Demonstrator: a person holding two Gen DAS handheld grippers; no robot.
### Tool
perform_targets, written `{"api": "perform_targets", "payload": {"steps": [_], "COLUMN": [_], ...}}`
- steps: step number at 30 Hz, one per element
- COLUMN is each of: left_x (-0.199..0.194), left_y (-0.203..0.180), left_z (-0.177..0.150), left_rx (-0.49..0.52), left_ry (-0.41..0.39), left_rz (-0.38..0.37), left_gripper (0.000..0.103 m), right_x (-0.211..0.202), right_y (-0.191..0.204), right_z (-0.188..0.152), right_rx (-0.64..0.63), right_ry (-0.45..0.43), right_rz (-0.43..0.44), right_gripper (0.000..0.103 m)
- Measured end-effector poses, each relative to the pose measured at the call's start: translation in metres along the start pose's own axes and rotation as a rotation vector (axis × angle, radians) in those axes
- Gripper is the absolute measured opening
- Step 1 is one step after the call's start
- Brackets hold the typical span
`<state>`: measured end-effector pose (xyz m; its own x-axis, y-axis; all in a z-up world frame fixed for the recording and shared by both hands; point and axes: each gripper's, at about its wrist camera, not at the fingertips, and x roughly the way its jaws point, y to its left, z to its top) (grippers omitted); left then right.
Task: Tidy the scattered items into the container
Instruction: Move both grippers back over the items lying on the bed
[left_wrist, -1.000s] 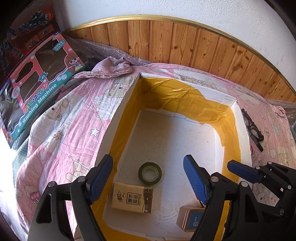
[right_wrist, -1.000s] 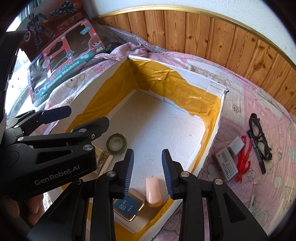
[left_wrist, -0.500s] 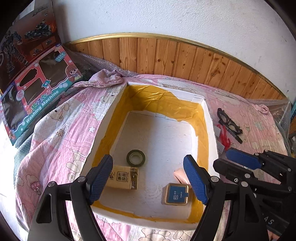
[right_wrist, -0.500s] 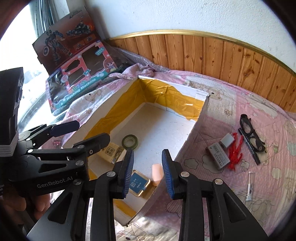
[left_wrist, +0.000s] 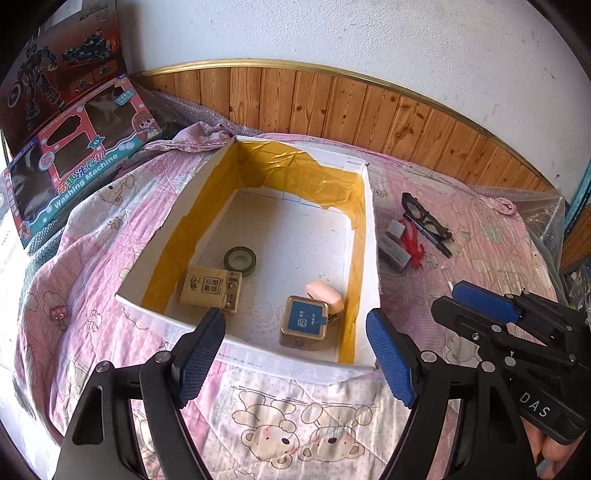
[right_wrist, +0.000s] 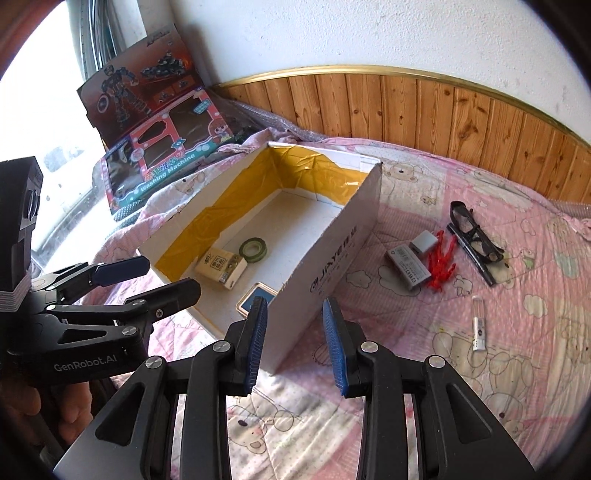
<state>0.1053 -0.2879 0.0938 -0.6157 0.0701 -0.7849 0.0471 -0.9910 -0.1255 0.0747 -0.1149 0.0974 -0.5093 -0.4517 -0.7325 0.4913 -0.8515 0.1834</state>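
Holding nothing, your left gripper (left_wrist: 295, 350) gapes wide before the box (left_wrist: 258, 347); your right gripper (right_wrist: 295, 343), half-spread, also grips nothing beside its corner.

White plaster wall (left_wrist: 369, 33), wood wainscot (right_wrist: 424, 107), pink bear-print quilt (right_wrist: 480, 387), bright window (right_wrist: 55, 92)

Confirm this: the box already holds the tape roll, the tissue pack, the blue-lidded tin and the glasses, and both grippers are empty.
Not the glasses: they lie on the pink quilt right of the box, as the right wrist view shows. The fourth item inside is the pink bar. The rest stands.
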Motion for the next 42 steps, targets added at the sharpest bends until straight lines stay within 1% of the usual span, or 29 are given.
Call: {"api": "perform_targets", "payload": {"steps": [7, 15, 22, 33, 36, 42], "left_x": [-0.009, -0.001, 0.006, 0.028, 0.039, 0.07], "left_y": [-0.03, -0.062, -0.086, -0.128, -0.139, -0.153], "left_z": [-0.016, -0.026, -0.029, -0.019, -0.015, -0.002], "left_rx": [0.044, 0.089, 0.138, 0.192, 0.202, 0.183], "left_ry": [-0.003, 0.019, 0.019, 0.032, 0.044, 0.081], "left_rz": [-0.026, -0.055, -0.079, -0.124, -0.134, -0.16], "left_gripper": [0.079, 0.079, 0.079, 0.079, 0.079, 0.079], "right_x": [-0.011, -0.015, -0.016, -0.017, -0.015, -0.005], "right_y": [-0.019, -0.049, -0.077, -0.126, -0.143, -0.169], "right_z": [-0.021, -0.045, -0.063, -0.07, -0.071, -0.068], "right_rx": [0.039, 0.092, 0.145, 0.264, 0.299, 0.336], "right_ry": [0.006, 0.023, 0.027, 0.016, 0.021, 0.039], "right_rz": [-0.008, -0.031, -0.055, -0.106, -0.125, -0.168], "right_gripper": [0.034, 0.035, 0.035, 0.035, 0.035, 0.035]}}
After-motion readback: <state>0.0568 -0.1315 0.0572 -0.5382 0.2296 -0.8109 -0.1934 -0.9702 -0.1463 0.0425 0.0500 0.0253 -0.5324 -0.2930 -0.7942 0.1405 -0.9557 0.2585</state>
